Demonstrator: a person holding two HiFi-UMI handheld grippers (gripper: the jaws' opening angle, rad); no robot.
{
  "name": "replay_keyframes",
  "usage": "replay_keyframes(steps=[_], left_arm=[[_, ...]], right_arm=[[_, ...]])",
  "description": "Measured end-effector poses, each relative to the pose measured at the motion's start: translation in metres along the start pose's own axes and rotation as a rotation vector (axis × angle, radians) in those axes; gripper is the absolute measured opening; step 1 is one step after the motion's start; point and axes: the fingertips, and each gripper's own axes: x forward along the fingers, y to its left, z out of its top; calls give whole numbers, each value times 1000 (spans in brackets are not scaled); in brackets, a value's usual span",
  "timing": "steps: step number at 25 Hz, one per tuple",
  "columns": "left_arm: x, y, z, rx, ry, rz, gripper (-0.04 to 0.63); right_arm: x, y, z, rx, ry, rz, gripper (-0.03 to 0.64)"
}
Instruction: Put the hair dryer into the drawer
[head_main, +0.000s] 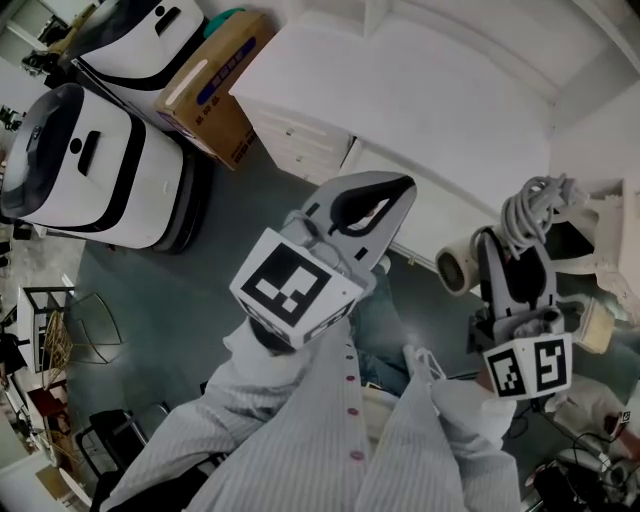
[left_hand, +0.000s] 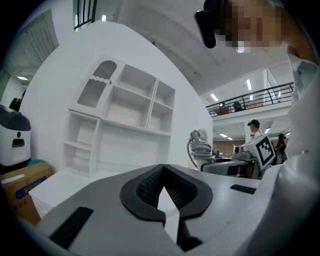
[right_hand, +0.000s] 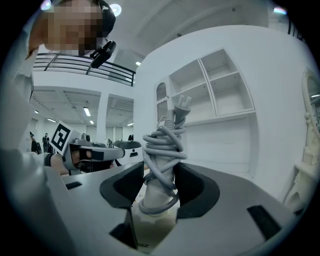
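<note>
- Where the head view looks down over our striped sleeves (head_main: 300, 430), both grippers are held up in front of a white cabinet (head_main: 430, 90) that fills the upper right of the frame.
- We see the left gripper (head_main: 385, 200) at the centre of the frame, with its marker cube (head_main: 290, 288) just below. In the left gripper view, the left gripper (left_hand: 162, 172) has its jaws closed tip to tip with nothing between them, leaving only a small gap behind the tips.
- We see the right gripper (head_main: 515, 255) at the right of the frame, above its own marker cube (head_main: 530, 365). Its jaws are clamped on the handle of the hair dryer (head_main: 458, 268), which is held in the air.
- In the right gripper view, the hair dryer (right_hand: 159, 172) stands upright between the dark pads of the right gripper (right_hand: 160, 182), pressed from both sides.
- A grey cord (right_hand: 165, 145) is wound in loops round the handle, and its plug (right_hand: 181, 107) sticks up at the top. From above, the cord (head_main: 533, 205) shows as a bundle past the jaw tips.
- Behind the hair dryer we see the cabinet's open shelves (right_hand: 225, 85). The same shelves (left_hand: 125, 115) fill the middle of the left gripper view.
- At the upper left of the head view, a cardboard box (head_main: 215, 85) sits between the cabinet and two white-and-black machines (head_main: 90, 170) on the dark floor (head_main: 200, 300).
</note>
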Motion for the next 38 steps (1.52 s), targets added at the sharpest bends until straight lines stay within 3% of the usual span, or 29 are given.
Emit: replay_keyframes(steps=[11,20,30,38], left_arm=[[101,64,15,15,5,-44,9],[175,79,16,15,36,-90,9],[196,76,16,33,52,-129,9],[199,80,20,44,61,-215,9]], right_arm=[[84,-68,2,8,27,-16,192],[121,-122,10,24,34,-23,192],[126,-130,12,10,41,-23,192],[127,-128,16,1,49,-97,192]])
